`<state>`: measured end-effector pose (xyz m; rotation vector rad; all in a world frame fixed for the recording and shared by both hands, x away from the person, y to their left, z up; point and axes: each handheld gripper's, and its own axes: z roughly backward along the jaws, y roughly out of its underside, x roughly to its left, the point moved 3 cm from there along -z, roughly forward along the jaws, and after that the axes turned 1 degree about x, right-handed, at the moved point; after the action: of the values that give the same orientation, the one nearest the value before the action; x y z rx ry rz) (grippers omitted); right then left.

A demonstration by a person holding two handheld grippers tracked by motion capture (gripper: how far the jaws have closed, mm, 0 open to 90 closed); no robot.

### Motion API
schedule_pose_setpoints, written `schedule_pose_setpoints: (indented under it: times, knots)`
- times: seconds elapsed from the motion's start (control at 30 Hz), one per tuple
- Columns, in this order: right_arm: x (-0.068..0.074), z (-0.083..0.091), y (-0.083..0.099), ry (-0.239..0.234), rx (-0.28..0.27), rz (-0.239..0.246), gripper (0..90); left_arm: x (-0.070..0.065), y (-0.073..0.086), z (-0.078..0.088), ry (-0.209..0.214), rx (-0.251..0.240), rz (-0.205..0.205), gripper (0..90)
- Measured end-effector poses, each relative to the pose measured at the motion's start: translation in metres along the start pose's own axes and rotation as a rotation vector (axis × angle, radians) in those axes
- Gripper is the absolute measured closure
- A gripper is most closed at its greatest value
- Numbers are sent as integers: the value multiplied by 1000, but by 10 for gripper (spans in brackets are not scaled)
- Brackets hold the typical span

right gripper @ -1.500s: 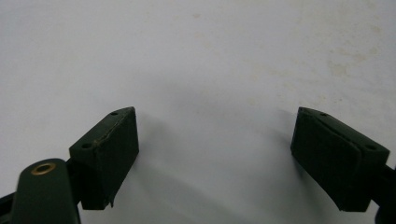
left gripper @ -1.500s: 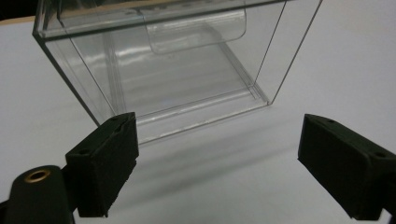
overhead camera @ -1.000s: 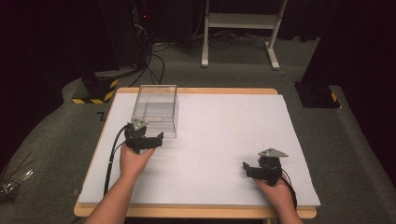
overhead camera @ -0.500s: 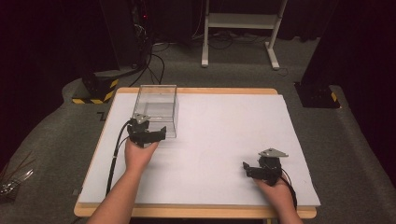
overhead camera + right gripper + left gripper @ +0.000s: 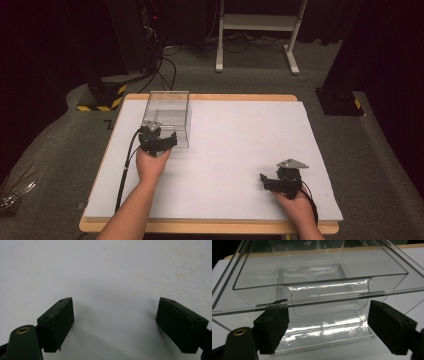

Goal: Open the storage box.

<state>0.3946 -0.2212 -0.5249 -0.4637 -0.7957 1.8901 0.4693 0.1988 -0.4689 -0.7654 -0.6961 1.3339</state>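
A clear plastic box (image 5: pixel 167 116) stands on the white table sheet (image 5: pixel 235 135) at the back left, its top open. My left gripper (image 5: pixel 160 137) sits right at the box's near wall, jaws wide apart. In the left gripper view the clear box (image 5: pixel 322 287) looms close, its near rim running just above the two black pads (image 5: pixel 273 326), and nothing is held between them. My right gripper (image 5: pixel 267 181) rests low at the front right of the sheet, open, with bare white surface between its pads (image 5: pixel 58 320).
A person's forearms come in from the table's near edge. Beyond the table are a white metal stand (image 5: pixel 257 30), cables on grey carpet, and a yellow-black striped base (image 5: pixel 102 95) at the left. A dark post base (image 5: pixel 340 102) stands at the right.
My left gripper has moved forward, away from the person, up to the clear box's near wall. The right gripper has stayed in place.
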Motion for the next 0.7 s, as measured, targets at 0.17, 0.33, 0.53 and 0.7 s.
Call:
schedule_pose_setpoints:
  times: [0.17,0.33,0.53,0.7]
  knots:
    - [0,0,0,0,0,0,150,-3,1,0,-20,-3,-8,289]
    - [0,0,0,-1,0,-2,150,-5,1,1,-31,-3,-9,324]
    - [0,0,0,-2,0,-4,150,-6,2,1,-47,-11,-24,329]
    - [0,0,0,-2,0,-3,150,-8,3,2,-54,-14,-29,331]
